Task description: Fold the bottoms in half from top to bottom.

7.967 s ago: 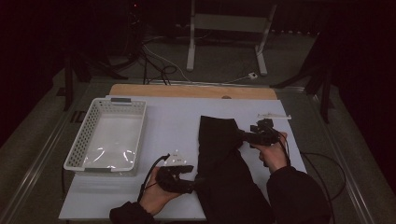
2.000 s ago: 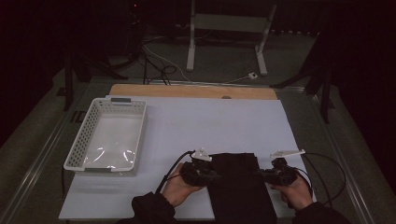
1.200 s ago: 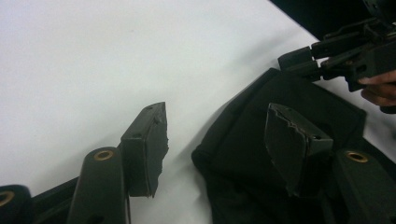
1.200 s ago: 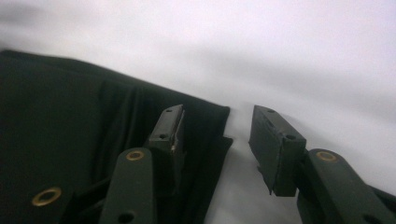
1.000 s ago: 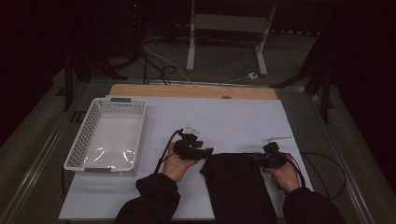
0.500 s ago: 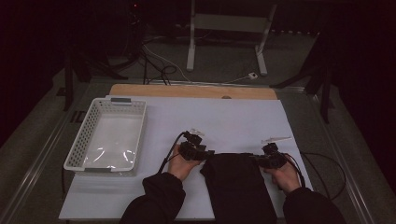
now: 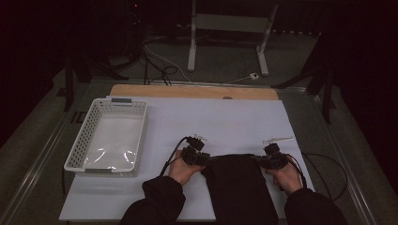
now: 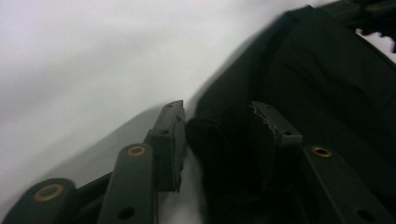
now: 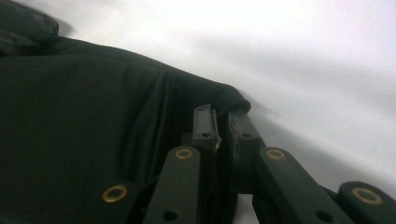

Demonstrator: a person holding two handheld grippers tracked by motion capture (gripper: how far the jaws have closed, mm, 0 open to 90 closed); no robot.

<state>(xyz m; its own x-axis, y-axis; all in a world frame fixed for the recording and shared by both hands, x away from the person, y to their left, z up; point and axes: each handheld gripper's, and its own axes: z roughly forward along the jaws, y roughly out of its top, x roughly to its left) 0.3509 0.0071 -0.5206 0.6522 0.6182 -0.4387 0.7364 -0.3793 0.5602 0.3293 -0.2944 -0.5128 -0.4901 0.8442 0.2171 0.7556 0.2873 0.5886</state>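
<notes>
A black cloth [image 7: 239, 187] lies folded on the white table cover [image 7: 225, 122], close to the person's edge. My left gripper [image 7: 206, 160] is at its far left corner. In the left gripper view the jaws [image 8: 217, 109] have just been closing, with a rolled edge of the cloth [image 8: 327, 84] between them and a gap still showing. My right gripper [image 7: 260, 160] is at the far right corner. In the right gripper view its jaws [image 9: 219, 112] have come together and pinch a fold of the cloth [image 9: 70, 93].
A white slotted basket [image 7: 75, 150] stands on the left of the table. A wooden board [image 7: 192, 91] runs along the far edge. Cables [image 7: 324, 164] trail off to the right of my right gripper. A metal stand [image 7: 225, 23] is on the floor beyond.
The cloth, long and stretched out earlier, now lies folded short. Over the last second my left gripper has slid right to the cloth's corner. The right gripper has stayed at its corner.
</notes>
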